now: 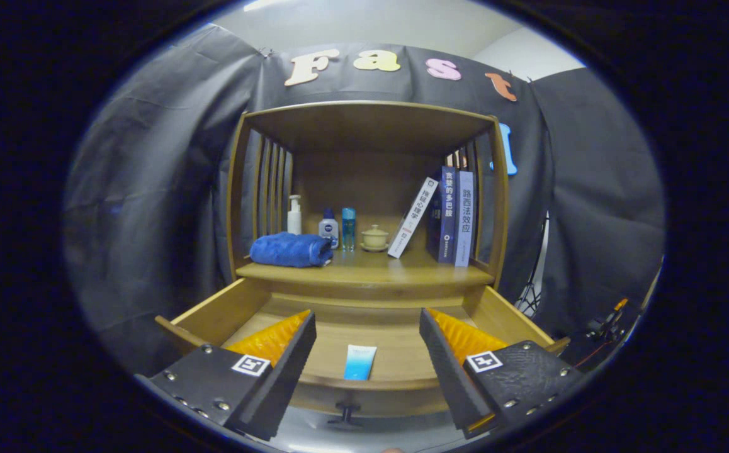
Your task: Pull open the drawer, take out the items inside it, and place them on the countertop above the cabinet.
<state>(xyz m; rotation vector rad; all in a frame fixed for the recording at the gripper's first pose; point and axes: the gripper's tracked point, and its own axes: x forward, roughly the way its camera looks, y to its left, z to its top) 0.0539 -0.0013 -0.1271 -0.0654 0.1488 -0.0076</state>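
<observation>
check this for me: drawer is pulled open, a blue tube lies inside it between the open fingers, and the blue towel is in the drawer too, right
Not quite. The towel is not in the drawer; it lies on the countertop above, beside the bottles. The rest holds: in the gripper view the drawer is pulled open, the tube lies inside it, and the gripper is open with the tube between its fingers.

Drawer point(226, 314) was pulled open, blue tube point(360, 362) lying against its front wall, between the spread fingers of the gripper point(367, 327), which gripped nothing. Folded blue towel point(291, 249) sat at the countertop point(371, 272) left edge; books point(456, 217) right.
</observation>
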